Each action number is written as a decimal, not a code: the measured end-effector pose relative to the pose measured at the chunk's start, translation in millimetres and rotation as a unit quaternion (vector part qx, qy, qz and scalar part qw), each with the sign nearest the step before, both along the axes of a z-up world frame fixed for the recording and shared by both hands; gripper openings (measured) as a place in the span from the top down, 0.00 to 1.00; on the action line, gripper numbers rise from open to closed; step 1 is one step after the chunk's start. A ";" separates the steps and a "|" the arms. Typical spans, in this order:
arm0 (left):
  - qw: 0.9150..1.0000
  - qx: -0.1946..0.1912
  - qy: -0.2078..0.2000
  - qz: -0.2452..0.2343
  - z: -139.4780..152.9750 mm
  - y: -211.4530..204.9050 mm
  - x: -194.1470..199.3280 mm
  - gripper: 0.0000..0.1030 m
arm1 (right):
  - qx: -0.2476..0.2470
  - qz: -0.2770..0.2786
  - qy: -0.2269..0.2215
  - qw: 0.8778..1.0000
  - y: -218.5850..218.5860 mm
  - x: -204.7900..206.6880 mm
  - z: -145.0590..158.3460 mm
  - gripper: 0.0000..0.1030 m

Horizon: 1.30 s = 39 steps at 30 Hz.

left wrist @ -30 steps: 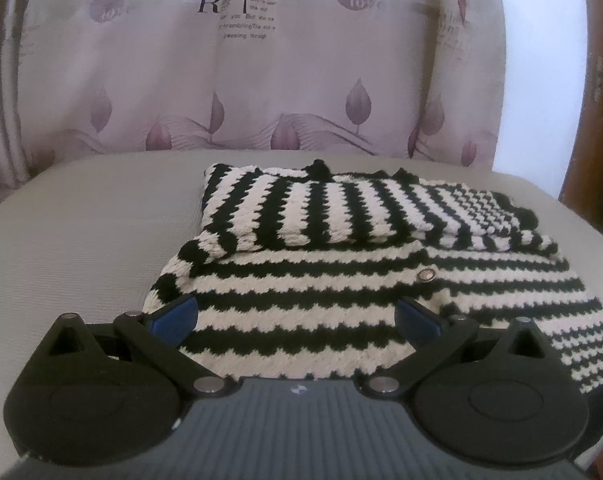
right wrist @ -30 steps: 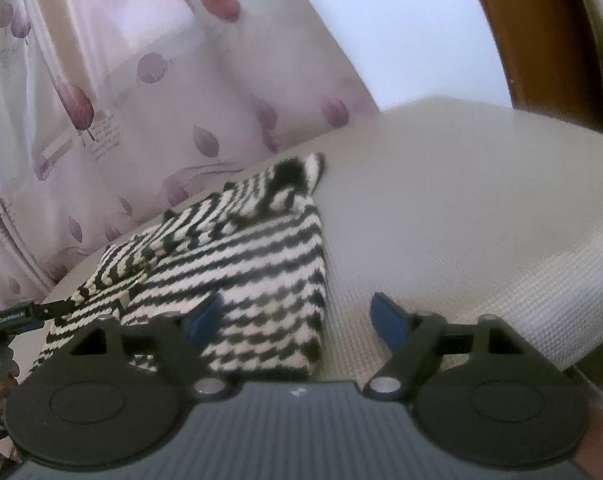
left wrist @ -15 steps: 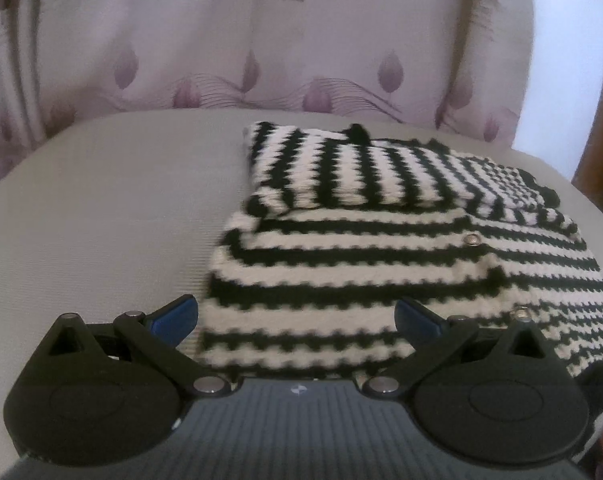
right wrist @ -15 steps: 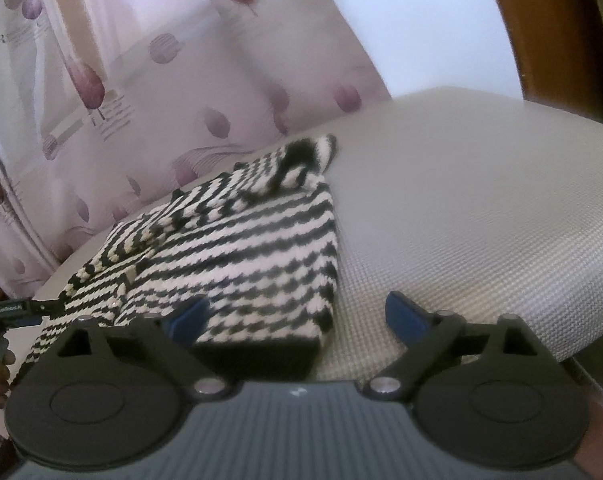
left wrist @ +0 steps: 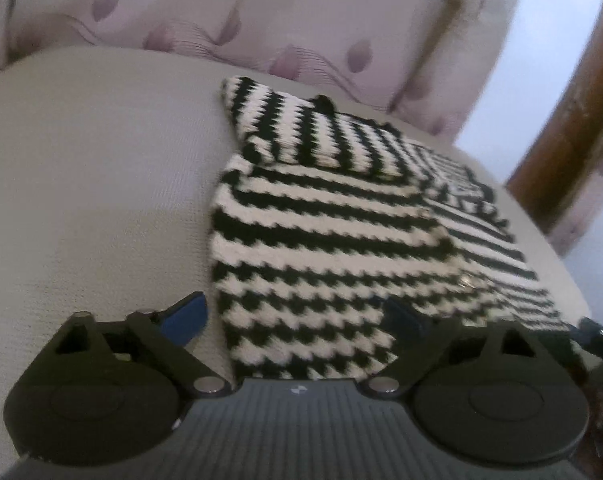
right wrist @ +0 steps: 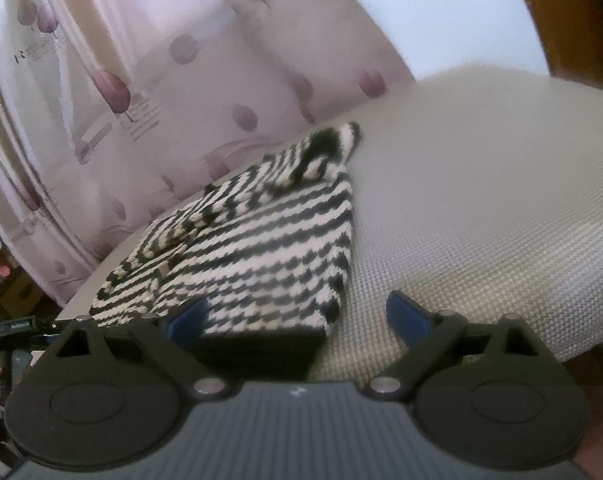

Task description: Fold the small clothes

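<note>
Knit black-and-white striped garment point(left wrist: 341, 248) lies flat on the grey woven cushion point(left wrist: 93, 200), partly folded: one striped flap is laid over its far end. Left gripper point(left wrist: 297, 314) sits at the garment's near-left corner, jaws closing but not yet pinching; the near hem is between the blue pads point(left wrist: 187, 314), no contact visible. Left wrist view alone shows metal snaps point(left wrist: 467, 280) along the front opening, plus the brown wooden frame point(left wrist: 573, 112) at right. Right gripper point(right wrist: 297, 316) is spread wide at the opposite near corner; left pad over the stripes, right pad over bare cushion, nothing gripped. Right wrist view alone shows the garment's dark underside edge point(right wrist: 257, 348) and clutter past the cushion at far left. Leaf-print curtain point(right wrist: 141, 80) shows in both views.
</note>
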<state>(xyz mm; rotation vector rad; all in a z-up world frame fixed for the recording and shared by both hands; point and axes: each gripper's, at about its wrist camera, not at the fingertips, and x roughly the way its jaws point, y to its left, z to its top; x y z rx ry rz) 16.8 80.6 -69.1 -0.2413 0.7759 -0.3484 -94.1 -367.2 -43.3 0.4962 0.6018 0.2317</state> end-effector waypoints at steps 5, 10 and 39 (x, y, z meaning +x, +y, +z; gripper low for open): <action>0.999 -0.019 -0.010 -0.028 -3.6 -6.6 -13.7 0.39 | 0.009 0.023 0.003 1.000 -0.1 1.7 -0.4 0.06; 0.997 -0.063 0.021 -0.025 -11.9 -3.0 -7.5 0.88 | 0.022 0.047 0.027 0.998 3.9 7.5 -1.3 0.48; 0.994 -0.100 0.047 -0.018 -18.4 -6.0 2.5 0.90 | 0.132 0.050 0.073 0.987 4.5 25.2 -17.7 0.82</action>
